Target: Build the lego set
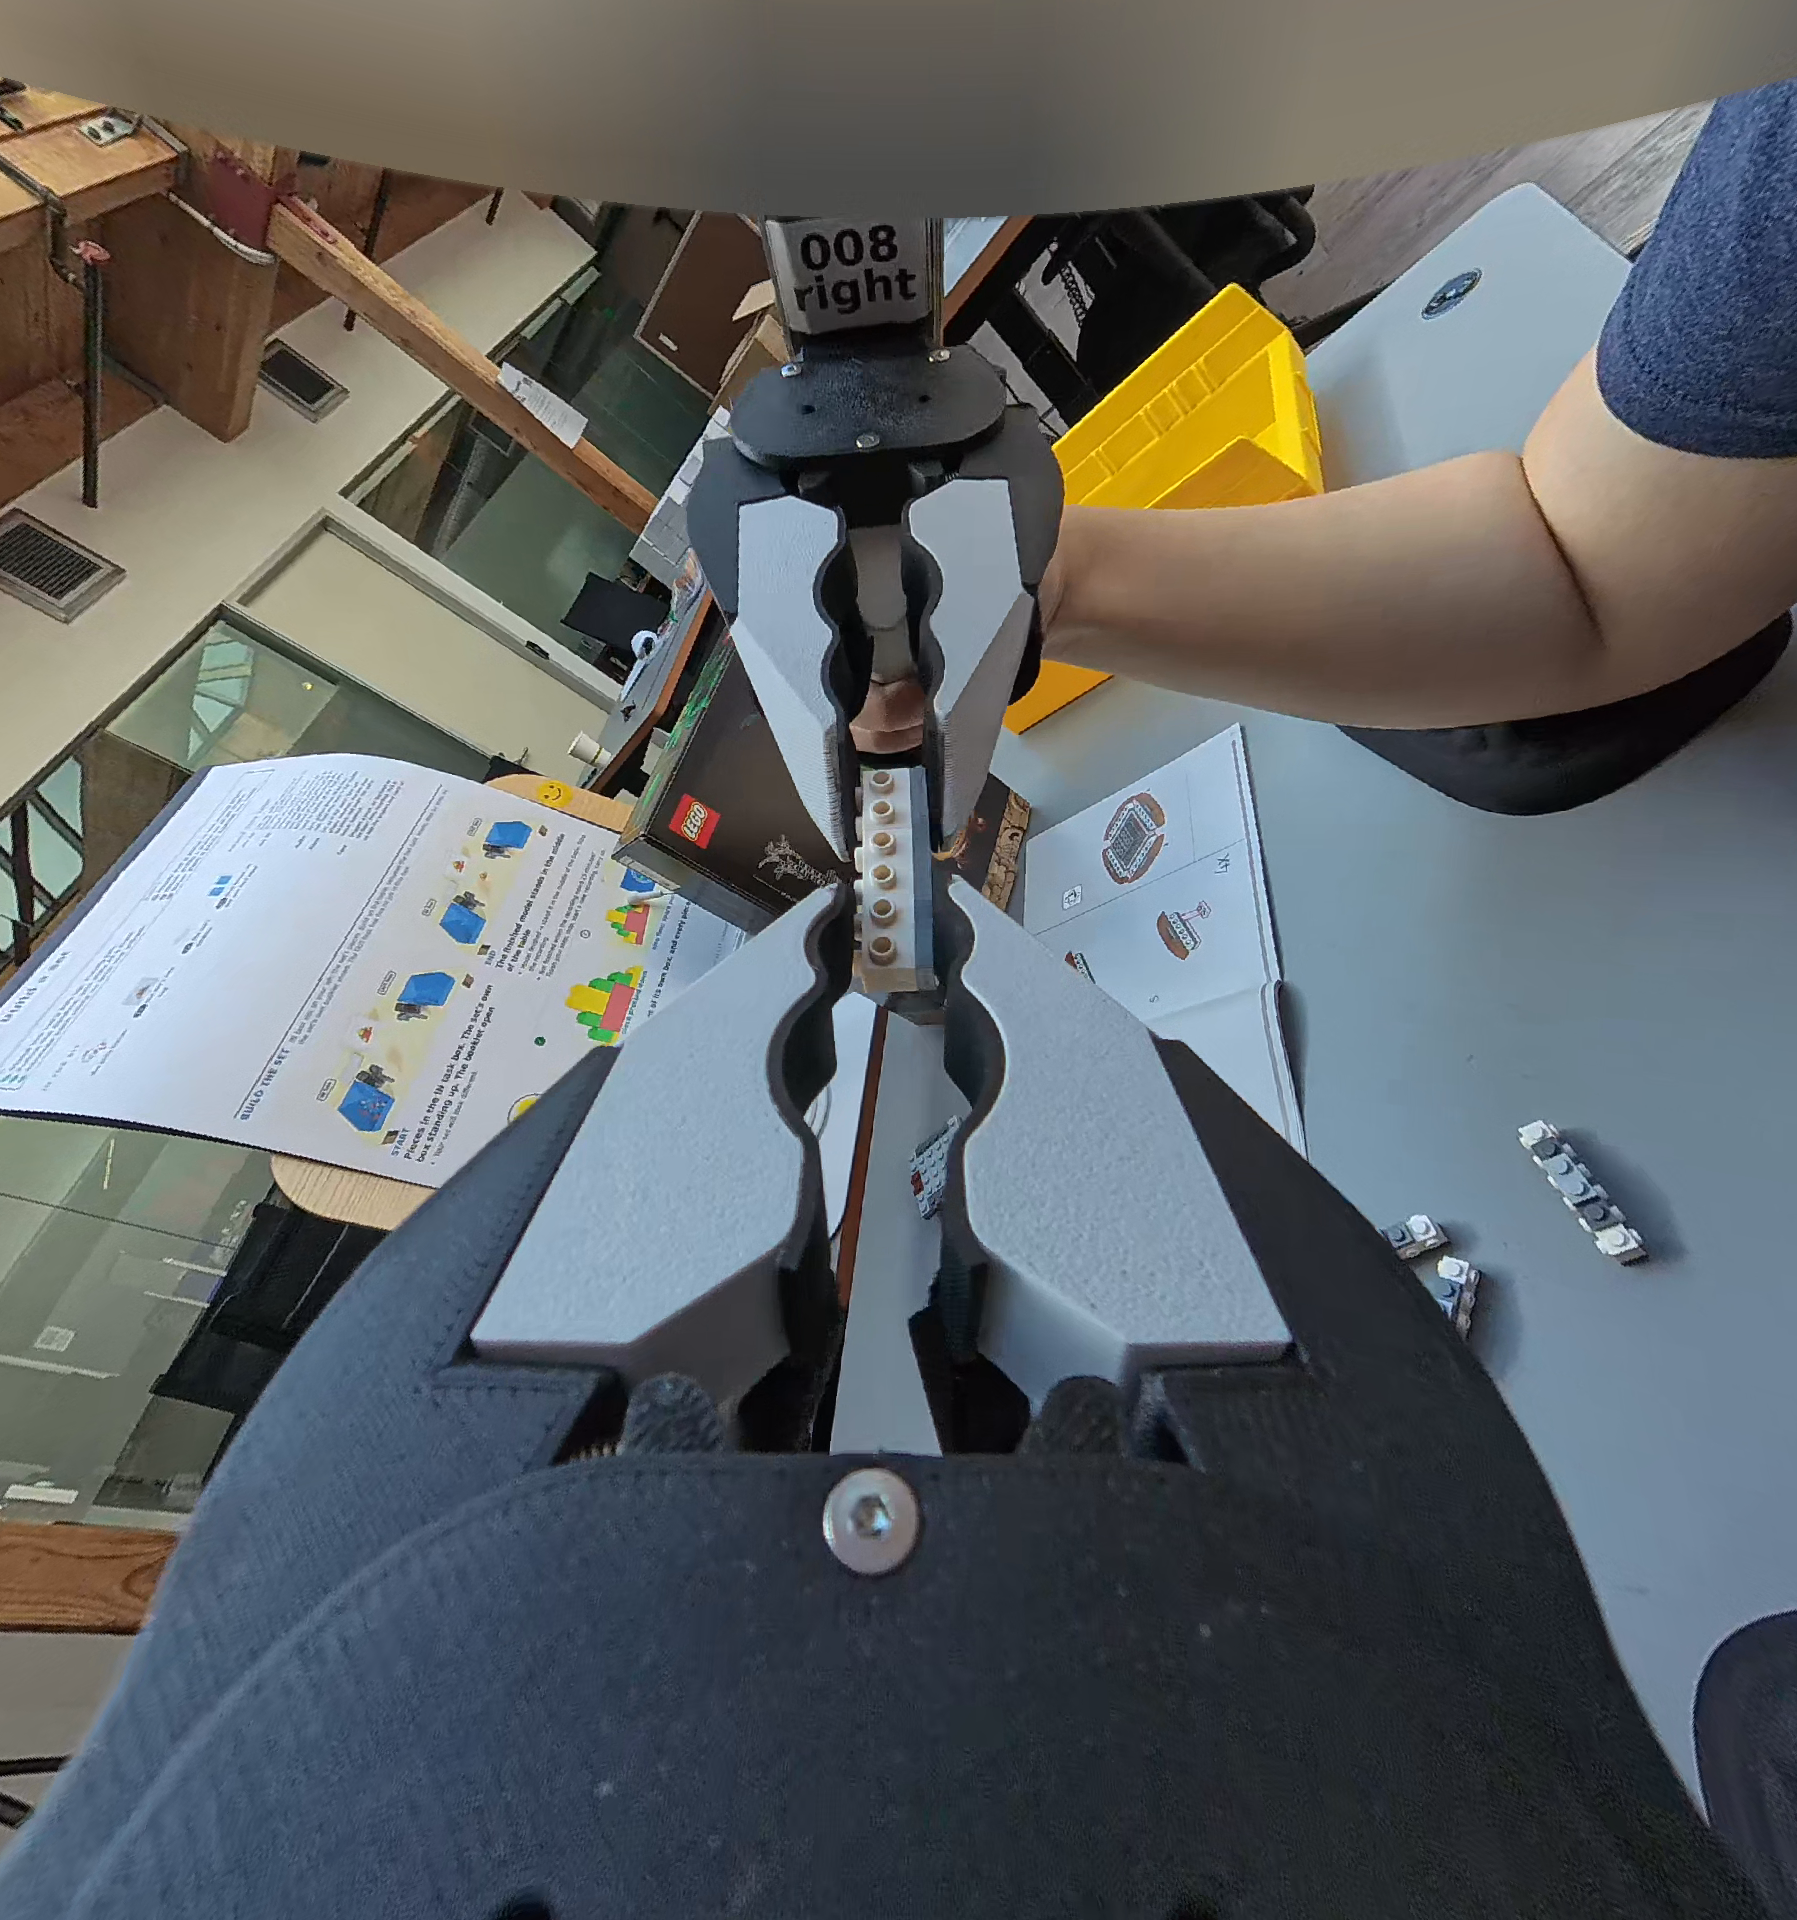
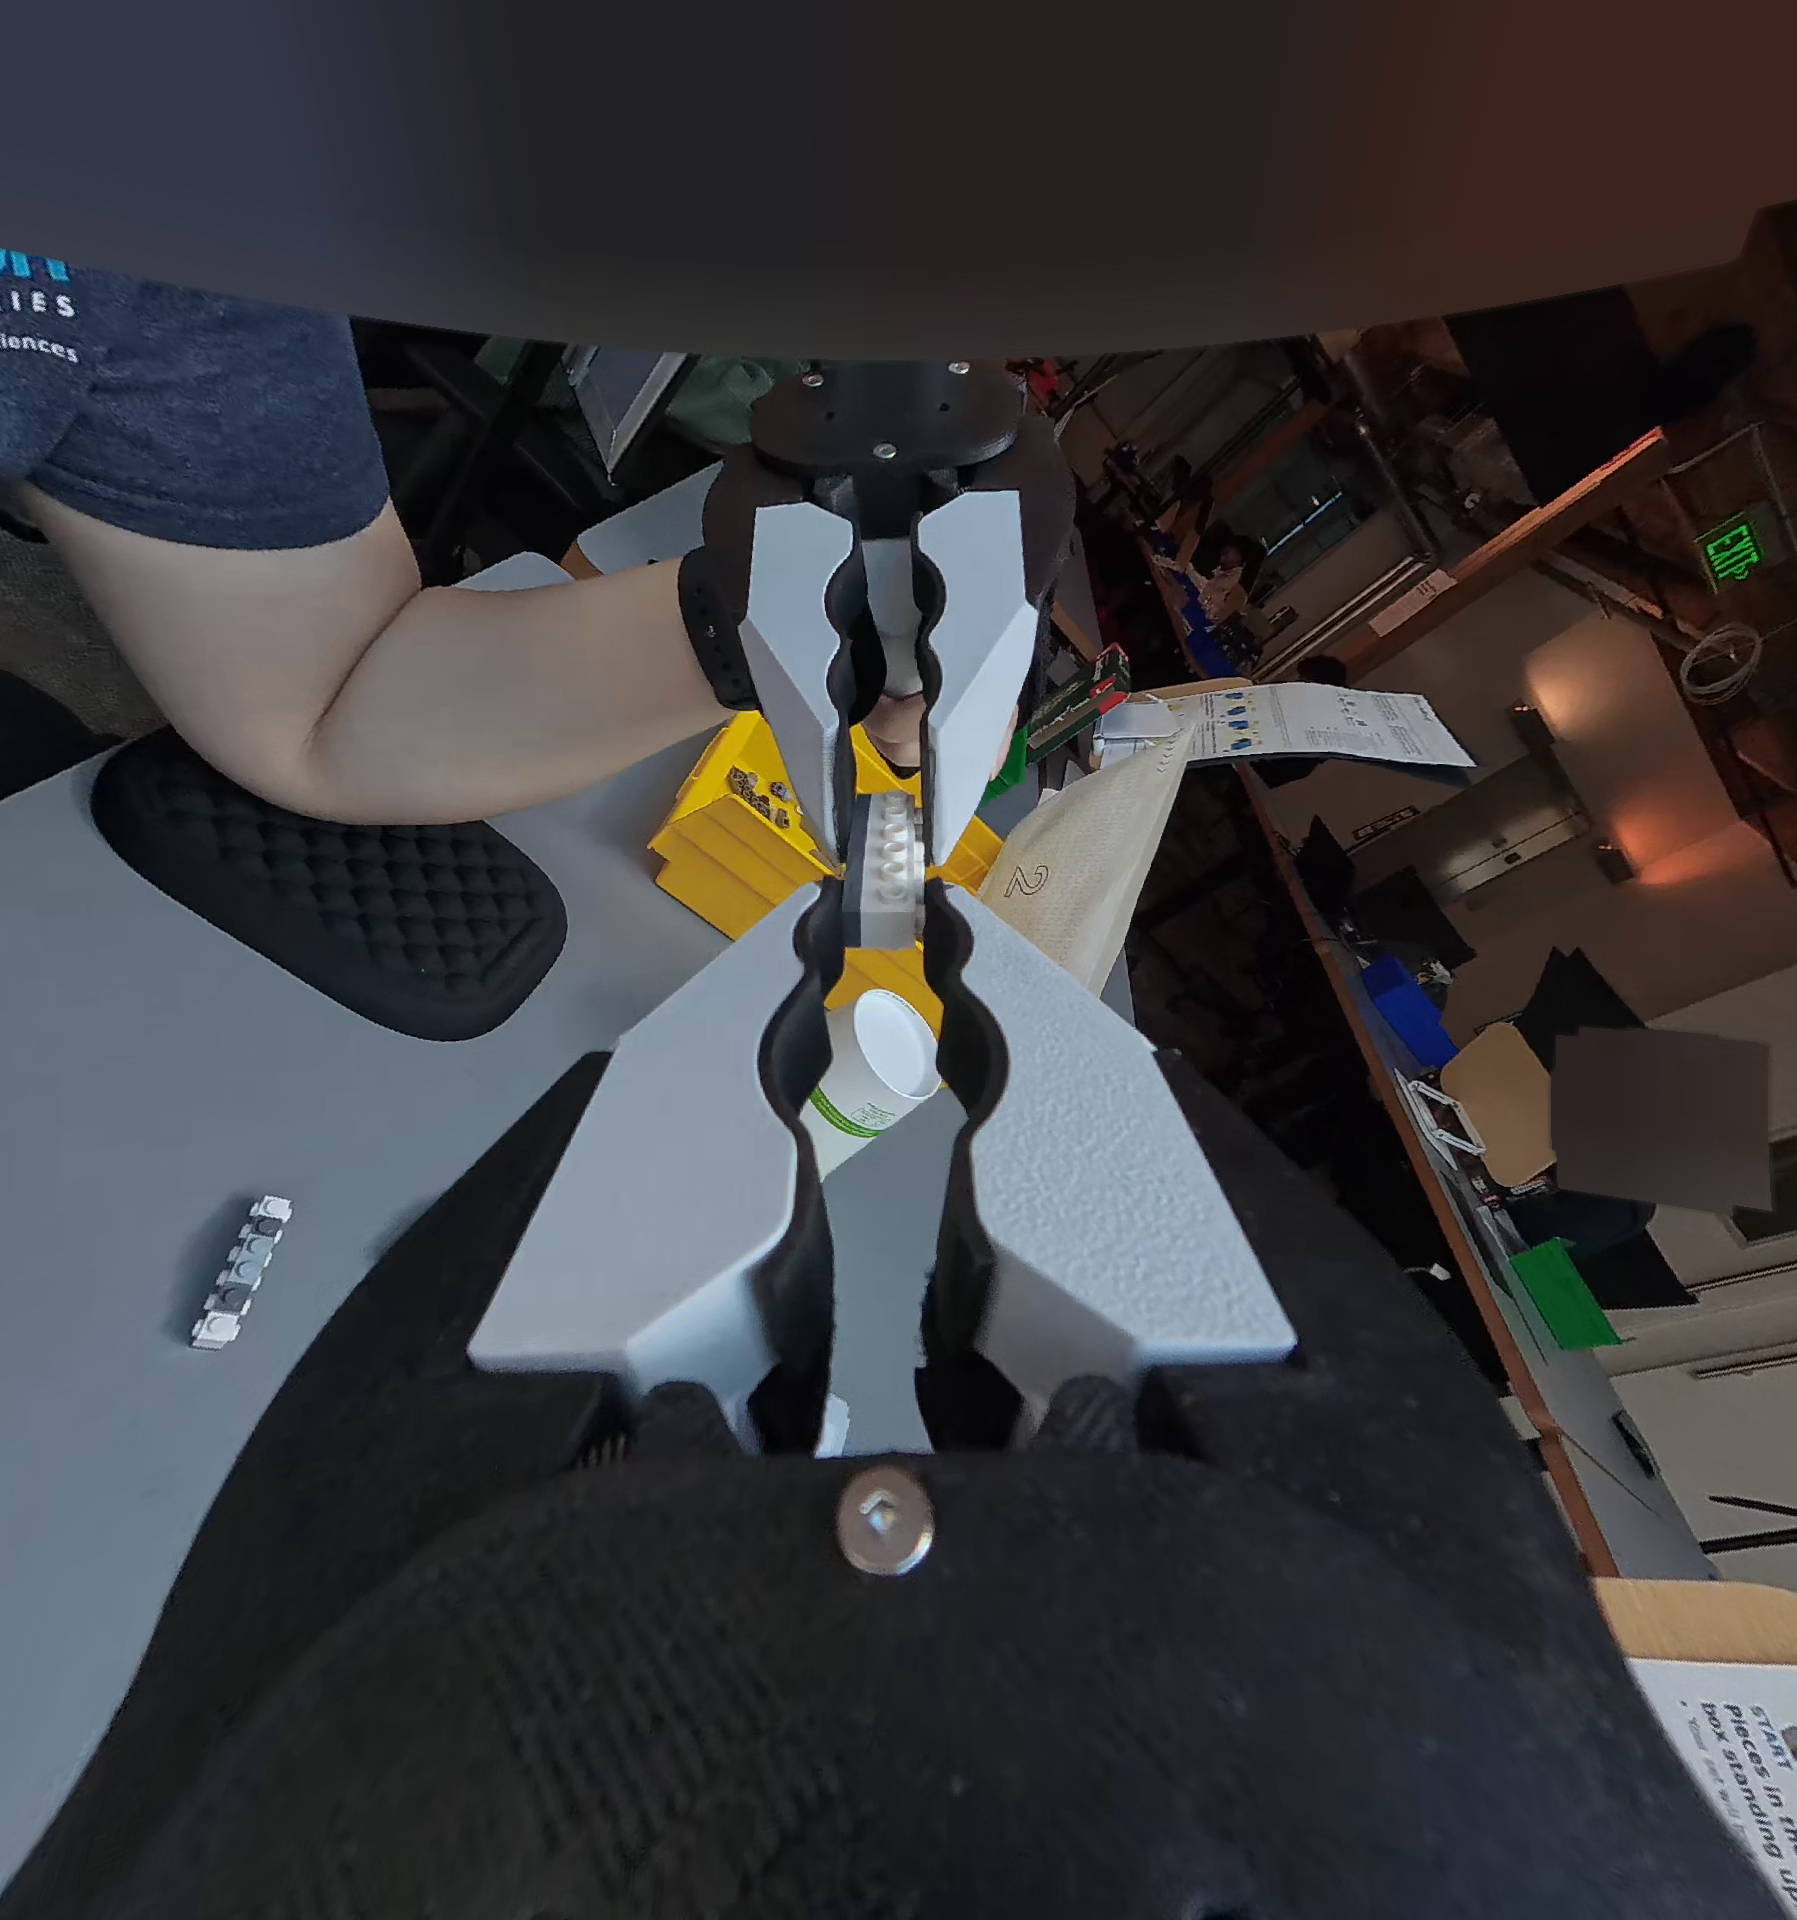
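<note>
Above grey table (image 1: 1496, 1039), both hand-held grippers (image 1: 889, 909) (image 2: 878, 899) clamp opposite ends of a white-and-grey studded brick strip (image 1: 889, 883).

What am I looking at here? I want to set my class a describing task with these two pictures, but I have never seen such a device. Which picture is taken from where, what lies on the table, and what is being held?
There is no robot: a person holds a hand-held two-finger gripper in each hand, each carrying a camera that looks along its fingers. The left wrist view shows the left gripper near the lens, the right gripper facing it. The right wrist view is the reverse. Both grippers are shut on one small white and grey brick assembly, held between them above the grey table. On the table lie an open instruction booklet, a strip of joined bricks, a few loose pieces, yellow bins, a paper cup and a black padded rest.
</note>
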The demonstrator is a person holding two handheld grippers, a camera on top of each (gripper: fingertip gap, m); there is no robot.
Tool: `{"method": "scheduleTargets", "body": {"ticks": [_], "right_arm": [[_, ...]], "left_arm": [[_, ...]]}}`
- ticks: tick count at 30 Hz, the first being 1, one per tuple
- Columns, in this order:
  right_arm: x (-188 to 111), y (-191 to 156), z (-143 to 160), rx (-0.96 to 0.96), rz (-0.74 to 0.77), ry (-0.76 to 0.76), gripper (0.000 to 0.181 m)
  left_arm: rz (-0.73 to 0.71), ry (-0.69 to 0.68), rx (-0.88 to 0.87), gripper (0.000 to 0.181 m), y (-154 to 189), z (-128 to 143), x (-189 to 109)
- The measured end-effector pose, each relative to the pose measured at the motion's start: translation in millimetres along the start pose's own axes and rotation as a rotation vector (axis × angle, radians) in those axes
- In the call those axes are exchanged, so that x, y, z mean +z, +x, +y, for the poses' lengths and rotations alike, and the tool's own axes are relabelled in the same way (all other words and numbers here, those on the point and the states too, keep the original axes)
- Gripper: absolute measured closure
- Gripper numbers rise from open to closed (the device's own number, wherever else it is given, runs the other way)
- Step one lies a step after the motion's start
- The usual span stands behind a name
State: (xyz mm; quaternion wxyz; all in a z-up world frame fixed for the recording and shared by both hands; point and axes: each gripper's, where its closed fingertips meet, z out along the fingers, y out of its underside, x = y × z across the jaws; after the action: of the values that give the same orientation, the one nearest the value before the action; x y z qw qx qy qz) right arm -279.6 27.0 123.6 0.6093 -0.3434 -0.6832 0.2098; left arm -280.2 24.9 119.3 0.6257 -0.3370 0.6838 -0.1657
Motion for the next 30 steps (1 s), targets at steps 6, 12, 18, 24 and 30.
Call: {"method": "scheduleTargets", "body": {"ticks": [6,12,18,24,30], "right_arm": [[-4,7,-6,0.027,0.021,0.039,0.167],[-5,6,-7,0.013,0.017,0.049,0.167],[-4,2,-5,0.061,-0.032,0.060,0.166],[-9,26,7,0.759,-0.148,0.108,0.143],[4,-3,49,1.085,-0.379,-0.038,0.158]], "left_arm": [[-0.020,0.050,-0.030,0.168,-4,-7,0],[-0.030,0.080,-0.010,0.169,-5,-11,5],[-0.021,0.045,0.034,0.170,-1,-9,5],[-0.042,-0.029,0.080,0.170,-2,3,7],[0.025,-0.212,0.196,0.169,13,40,28]]}}
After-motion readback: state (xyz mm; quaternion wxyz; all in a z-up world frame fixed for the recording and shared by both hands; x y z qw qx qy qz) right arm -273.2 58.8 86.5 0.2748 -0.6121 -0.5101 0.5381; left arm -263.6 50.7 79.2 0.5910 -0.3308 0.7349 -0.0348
